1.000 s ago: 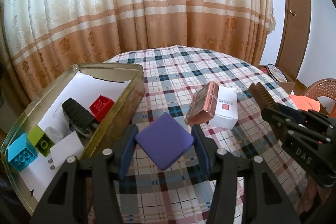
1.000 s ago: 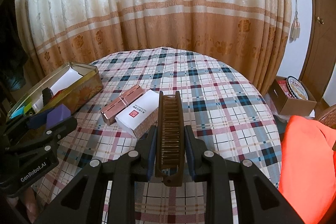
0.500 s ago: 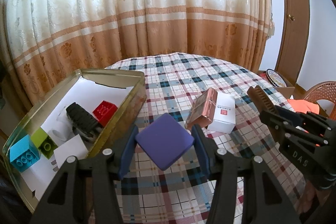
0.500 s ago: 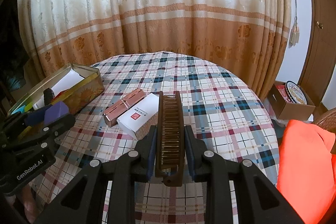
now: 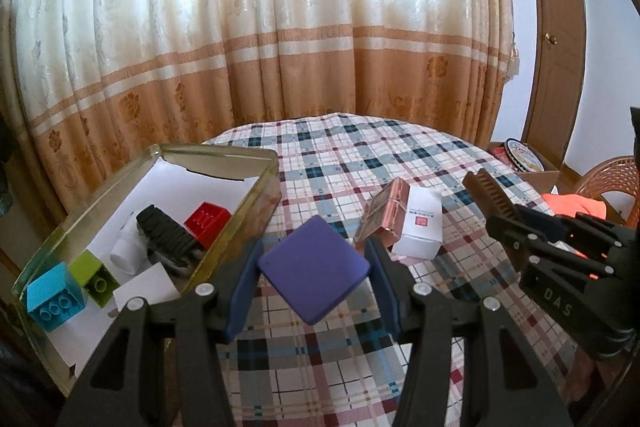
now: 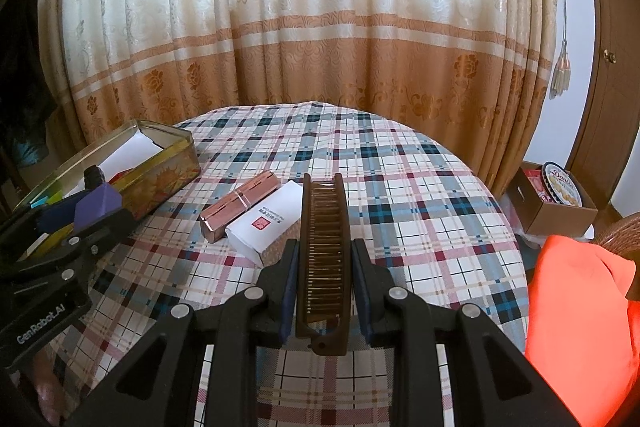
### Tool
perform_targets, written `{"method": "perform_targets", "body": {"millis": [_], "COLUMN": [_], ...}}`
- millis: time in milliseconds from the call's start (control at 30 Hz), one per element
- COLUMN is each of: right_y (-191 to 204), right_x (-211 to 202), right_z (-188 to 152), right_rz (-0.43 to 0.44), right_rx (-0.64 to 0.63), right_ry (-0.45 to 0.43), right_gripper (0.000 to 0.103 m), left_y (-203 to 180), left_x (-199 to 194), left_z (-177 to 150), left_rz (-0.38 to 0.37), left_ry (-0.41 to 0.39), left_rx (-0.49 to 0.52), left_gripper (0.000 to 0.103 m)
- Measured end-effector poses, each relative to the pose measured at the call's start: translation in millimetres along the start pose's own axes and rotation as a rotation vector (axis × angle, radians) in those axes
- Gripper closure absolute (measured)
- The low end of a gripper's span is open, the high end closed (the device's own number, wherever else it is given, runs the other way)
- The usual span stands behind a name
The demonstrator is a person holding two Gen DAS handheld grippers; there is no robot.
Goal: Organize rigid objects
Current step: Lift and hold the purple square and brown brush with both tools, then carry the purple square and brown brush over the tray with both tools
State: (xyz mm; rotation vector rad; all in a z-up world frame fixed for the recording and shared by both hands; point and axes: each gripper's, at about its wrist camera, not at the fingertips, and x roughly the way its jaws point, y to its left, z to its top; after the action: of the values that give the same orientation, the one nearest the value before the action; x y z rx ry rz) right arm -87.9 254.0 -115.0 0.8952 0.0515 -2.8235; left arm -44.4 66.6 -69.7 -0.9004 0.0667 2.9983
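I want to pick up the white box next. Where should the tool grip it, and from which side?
Grip the white box across its two long sides near the middle, coming from above. It lies flat, and the pink case lies close against one long side, so that finger will probably need to wedge between them.

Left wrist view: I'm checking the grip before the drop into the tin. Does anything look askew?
Yes. The purple square tile sits cornerwise in the left gripper, pinched at two opposite corners rather than flat edges, so it may pivot. The right gripper holds the brown comb squarely.
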Motion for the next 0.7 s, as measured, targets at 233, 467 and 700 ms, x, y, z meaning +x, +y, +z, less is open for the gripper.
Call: {"method": "perform_targets", "body": {"millis": [233, 467, 700], "right_y": [2.4, 6.3, 31.1], "right_x": [-2.2, -5.7, -10.9], "right_z": [0.9, 6.8, 25.1], "right_rz": [-0.001, 0.013, 0.068], "right_rx": [-0.016, -0.025, -0.071], "right_ry": [-0.010, -0.020, -0.042], "right_gripper": [0.075, 0.075, 0.075], "left_y": [3.5, 16.7, 40.1], "left_x": [-6.1, -20.4, -33.8], "left_z": [0.1, 8.1, 15.8], "left_rz": [0.017, 0.034, 0.084], "left_ry": [-0.014, -0.040, -0.056], "left_rx": [0.005, -0.012, -0.037], "left_gripper": [0.050, 0.050, 0.050]}}
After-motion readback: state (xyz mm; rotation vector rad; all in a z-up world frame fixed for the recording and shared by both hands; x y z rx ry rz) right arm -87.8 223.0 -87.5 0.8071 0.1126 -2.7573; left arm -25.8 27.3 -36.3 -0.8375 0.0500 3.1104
